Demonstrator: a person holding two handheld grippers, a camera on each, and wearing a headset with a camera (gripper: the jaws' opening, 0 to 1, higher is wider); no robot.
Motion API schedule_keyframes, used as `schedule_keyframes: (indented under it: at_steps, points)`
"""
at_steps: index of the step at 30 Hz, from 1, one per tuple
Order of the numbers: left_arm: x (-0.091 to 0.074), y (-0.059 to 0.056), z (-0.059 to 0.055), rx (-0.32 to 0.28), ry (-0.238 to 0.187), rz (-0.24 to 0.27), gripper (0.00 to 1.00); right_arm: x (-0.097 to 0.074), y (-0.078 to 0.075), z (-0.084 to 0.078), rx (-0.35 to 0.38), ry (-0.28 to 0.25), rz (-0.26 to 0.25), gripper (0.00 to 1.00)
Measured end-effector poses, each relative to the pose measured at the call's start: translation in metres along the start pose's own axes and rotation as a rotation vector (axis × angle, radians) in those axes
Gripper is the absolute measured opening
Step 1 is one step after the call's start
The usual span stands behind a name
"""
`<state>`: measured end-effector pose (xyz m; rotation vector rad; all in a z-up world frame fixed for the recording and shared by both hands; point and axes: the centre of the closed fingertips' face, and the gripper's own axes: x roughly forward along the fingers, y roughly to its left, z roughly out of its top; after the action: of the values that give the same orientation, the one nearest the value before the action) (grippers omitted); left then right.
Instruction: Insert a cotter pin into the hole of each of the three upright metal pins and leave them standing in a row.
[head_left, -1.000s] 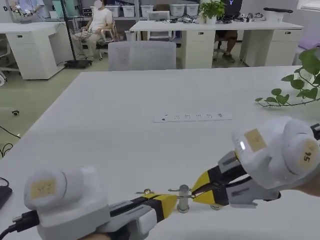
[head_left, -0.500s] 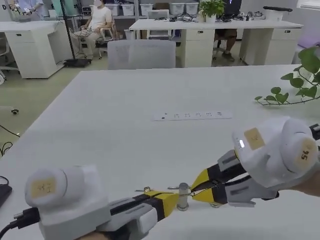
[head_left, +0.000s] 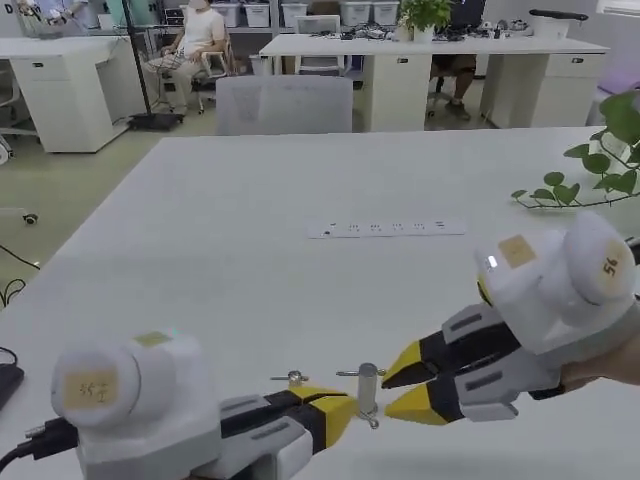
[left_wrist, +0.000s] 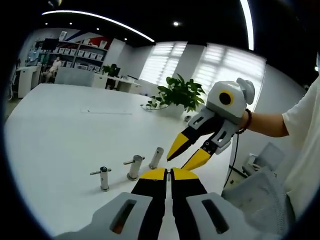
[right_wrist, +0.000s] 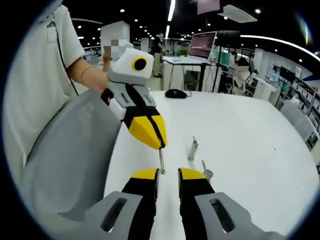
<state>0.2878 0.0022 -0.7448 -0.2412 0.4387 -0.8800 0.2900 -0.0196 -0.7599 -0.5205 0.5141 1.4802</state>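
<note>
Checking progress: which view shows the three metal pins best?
The left gripper view: all three metal pins stand apart, unobstructed. In the head view and the right gripper view they crowd together beside the left hand-held gripper.

**Right jaws parted over the white table (right_wrist: 245, 135)**

Your right gripper (right_wrist: 167, 176) shows two yellow-tipped jaws standing a little apart. The left gripper (right_wrist: 160, 145) reaches in from the left, tips pressed together, just above a thin metal rod (right_wrist: 161, 161). An upright metal pin (right_wrist: 192, 148) stands beyond, and a second pin (right_wrist: 206, 173) stands beside your right-hand jaw.
</note>
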Motion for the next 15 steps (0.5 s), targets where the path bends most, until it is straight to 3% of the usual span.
schedule_keyframes:
  at_steps: [3, 8, 15]
  points:
    - [0.000, -0.003, -0.001, 0.030, 0.011, -0.017, 0.00, 0.001, 0.007, -0.004, 0.045, -0.006, 0.044, 0.17]
    - [-0.002, -0.012, -0.003, 0.074, 0.024, -0.063, 0.00, 0.003, 0.015, -0.009, 0.053, -0.009, 0.076, 0.17]
    - [-0.003, -0.024, -0.006, 0.129, 0.044, -0.120, 0.00, 0.002, 0.028, -0.008, 0.119, -0.060, 0.163, 0.17]
